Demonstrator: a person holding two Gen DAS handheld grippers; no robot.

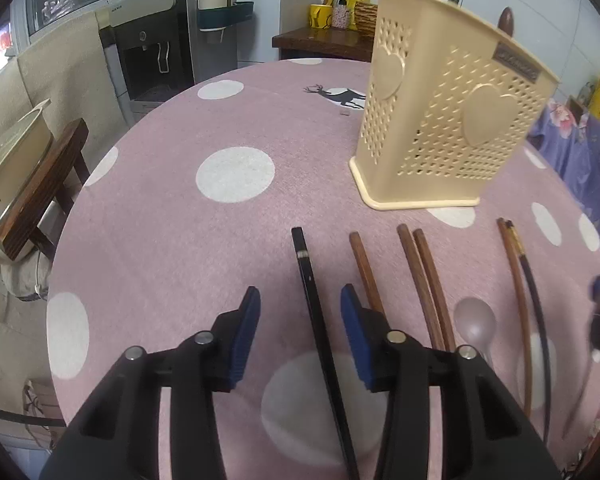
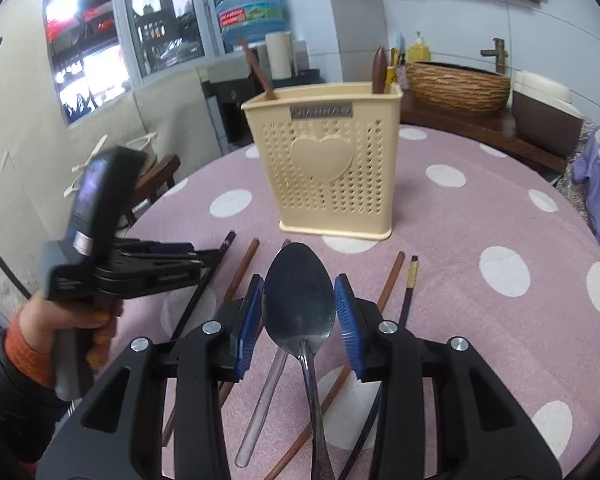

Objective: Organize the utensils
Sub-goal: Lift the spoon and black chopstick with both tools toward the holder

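Observation:
A cream perforated utensil holder stands on the pink dotted tablecloth with wooden handles sticking out of it. Several chopsticks lie in a row in front of it. My left gripper straddles a black chopstick lying on the cloth; there is a gap on both sides and the pads do not touch it. My right gripper is shut on the bowl of a metal spoon, held above the cloth with its handle running back toward the camera. A clear plastic spoon lies among the brown chopsticks.
The left gripper and the hand holding it fill the left of the right wrist view. A wooden chair stands at the table's left edge, and a water dispenser stands behind the table. A woven basket sits on a far counter.

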